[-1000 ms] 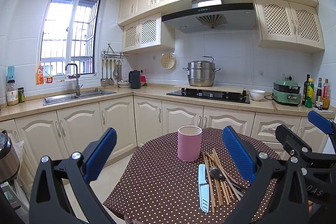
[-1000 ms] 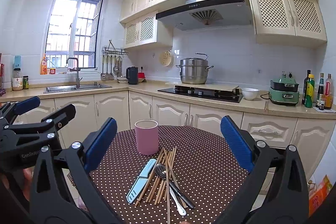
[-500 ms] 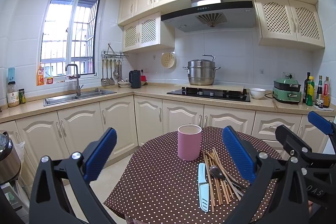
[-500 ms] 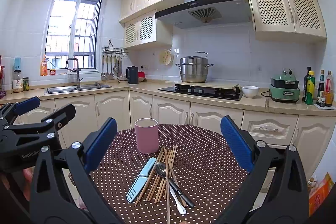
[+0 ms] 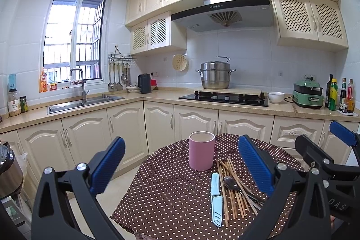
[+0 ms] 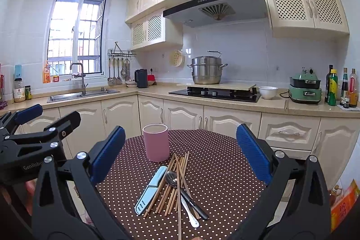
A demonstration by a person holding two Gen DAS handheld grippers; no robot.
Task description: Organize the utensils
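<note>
A pink cylindrical cup [image 5: 201,150] [image 6: 156,142] stands upright on the brown polka-dot round table [image 5: 171,195] [image 6: 220,174]. In front of it lie several wooden chopsticks [image 5: 231,190] [image 6: 172,181], a metal spoon [image 5: 231,181] [image 6: 172,177] and a light-blue sheathed knife [image 5: 216,199] [image 6: 150,189]. My left gripper [image 5: 180,163] is open above the table, empty, to the left of the pile. My right gripper [image 6: 180,154] is open and empty, hovering over the pile; it also shows at the right edge of the left wrist view [image 5: 324,150].
The left gripper [image 6: 33,127] shows at the left in the right wrist view. Cream cabinets and a counter run behind the table, with a sink [image 5: 83,102], a hob with a steel pot [image 5: 215,75], a white bowl [image 5: 275,97] and bottles [image 5: 339,93].
Both cameras have drifted only slightly; the pink cup and utensils lie as before, and both grippers stay open.
</note>
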